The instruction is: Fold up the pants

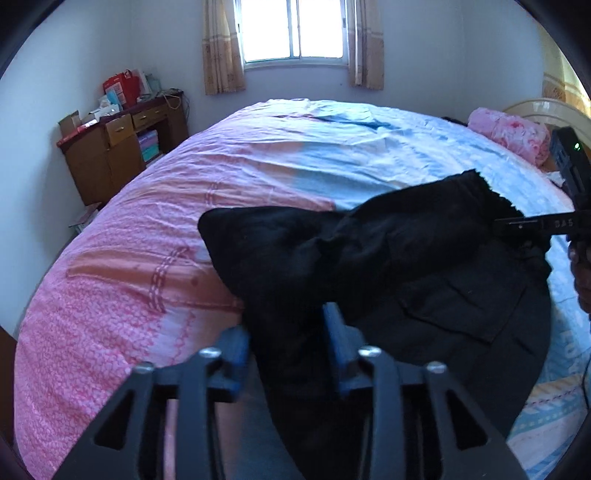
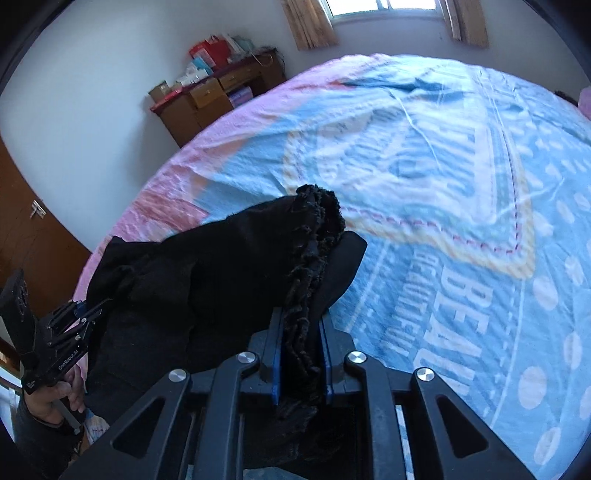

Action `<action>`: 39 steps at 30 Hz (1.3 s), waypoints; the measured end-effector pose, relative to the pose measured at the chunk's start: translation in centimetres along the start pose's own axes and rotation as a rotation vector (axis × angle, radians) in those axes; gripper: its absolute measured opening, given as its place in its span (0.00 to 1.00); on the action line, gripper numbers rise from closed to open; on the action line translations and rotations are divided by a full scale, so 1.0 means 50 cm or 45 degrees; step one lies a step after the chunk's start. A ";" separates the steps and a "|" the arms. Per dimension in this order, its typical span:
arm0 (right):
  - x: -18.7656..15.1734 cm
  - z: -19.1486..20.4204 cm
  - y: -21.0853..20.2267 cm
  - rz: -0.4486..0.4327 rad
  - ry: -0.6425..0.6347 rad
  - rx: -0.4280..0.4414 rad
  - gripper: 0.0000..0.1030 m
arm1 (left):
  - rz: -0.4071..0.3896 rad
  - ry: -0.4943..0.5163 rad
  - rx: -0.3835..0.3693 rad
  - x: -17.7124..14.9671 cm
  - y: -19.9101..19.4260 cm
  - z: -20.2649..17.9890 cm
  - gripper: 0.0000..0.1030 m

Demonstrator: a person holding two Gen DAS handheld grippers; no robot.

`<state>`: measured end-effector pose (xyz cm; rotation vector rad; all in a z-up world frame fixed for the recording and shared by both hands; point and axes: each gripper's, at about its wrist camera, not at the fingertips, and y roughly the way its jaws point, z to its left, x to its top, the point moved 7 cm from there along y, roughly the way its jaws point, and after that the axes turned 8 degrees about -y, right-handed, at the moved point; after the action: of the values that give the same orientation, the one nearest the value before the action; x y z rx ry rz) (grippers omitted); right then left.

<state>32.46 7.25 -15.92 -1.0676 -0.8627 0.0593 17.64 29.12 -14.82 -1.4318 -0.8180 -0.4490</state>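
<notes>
Black pants lie bunched on the bed, part lifted between both grippers. My left gripper is shut on a thick fold of the pants at its near edge; it also shows in the right wrist view at the left, gripping the cloth. My right gripper is shut on a frayed hem of the pants, which bunches between its blue pads. In the left wrist view the right gripper holds the far right corner of the pants.
The bed has a pink and blue printed cover. A pink bundle lies by the headboard. A brown desk with boxes stands against the far wall under a curtained window. A wooden door is at the left.
</notes>
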 end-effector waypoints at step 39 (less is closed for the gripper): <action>-0.173 0.125 -0.356 -0.351 -0.027 -0.213 0.64 | -0.264 -0.109 -0.100 -0.059 -0.344 -0.093 1.00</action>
<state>16.34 -1.01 -5.83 -1.0956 -1.0409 -0.2365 4.41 21.92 -4.89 -1.4527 -1.0338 -0.5861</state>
